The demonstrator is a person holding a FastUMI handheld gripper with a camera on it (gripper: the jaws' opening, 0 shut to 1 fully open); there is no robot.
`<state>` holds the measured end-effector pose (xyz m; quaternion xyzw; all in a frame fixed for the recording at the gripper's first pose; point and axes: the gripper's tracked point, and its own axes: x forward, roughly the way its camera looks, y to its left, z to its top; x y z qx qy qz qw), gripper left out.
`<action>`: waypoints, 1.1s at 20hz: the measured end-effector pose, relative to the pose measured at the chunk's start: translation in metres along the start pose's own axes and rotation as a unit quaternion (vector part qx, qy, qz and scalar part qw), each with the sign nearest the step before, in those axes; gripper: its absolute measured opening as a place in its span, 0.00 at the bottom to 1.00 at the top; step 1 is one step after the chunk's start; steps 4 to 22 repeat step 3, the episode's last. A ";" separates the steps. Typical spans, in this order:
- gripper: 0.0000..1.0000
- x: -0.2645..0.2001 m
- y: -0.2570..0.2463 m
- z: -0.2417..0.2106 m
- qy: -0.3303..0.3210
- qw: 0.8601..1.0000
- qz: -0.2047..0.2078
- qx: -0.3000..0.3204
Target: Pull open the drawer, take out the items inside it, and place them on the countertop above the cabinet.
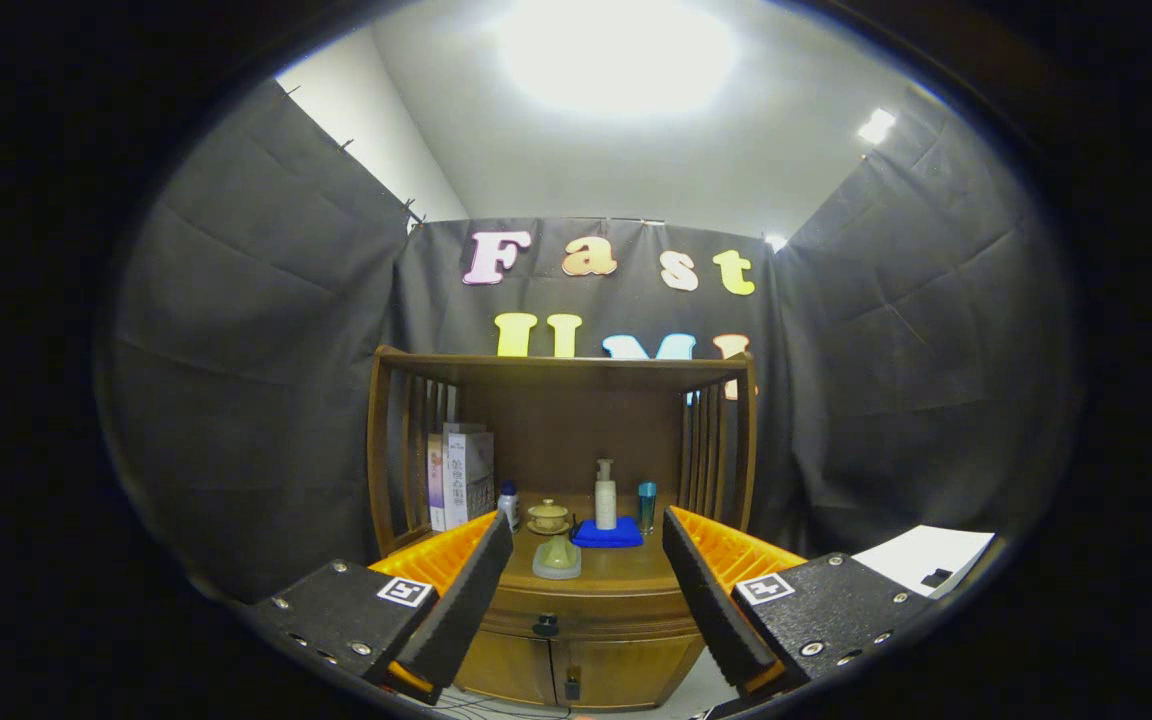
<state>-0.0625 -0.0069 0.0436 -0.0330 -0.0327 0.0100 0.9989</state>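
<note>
Both fingers of the gripper (586,590) stand spread wide, empty, while the closed brown wooden drawer (591,620) with its small dark knob (546,626) lies straight ahead, between them, below the countertop (626,572).

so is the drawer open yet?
No: the drawer sits flush in the cabinet, with the open gripper short of its knob.

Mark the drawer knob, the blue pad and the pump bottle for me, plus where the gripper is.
drawer knob (546,626), gripper view, its dark front face
blue pad (607,535), gripper view, its top surface
pump bottle (605,503), gripper view, its body
gripper (586,600), gripper view, open, midway between its fingertips
</note>
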 end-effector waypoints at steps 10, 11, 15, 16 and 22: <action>0.94 0.002 0.004 -0.003 0.005 1.000 0.006 0.009; 0.94 0.002 0.004 -0.003 0.005 1.000 0.006 0.009; 0.94 0.002 0.004 -0.003 0.005 1.000 0.006 0.009; 0.94 0.002 0.004 -0.003 0.005 1.000 0.006 0.009; 0.94 0.002 0.004 -0.003 0.005 1.000 0.006 0.009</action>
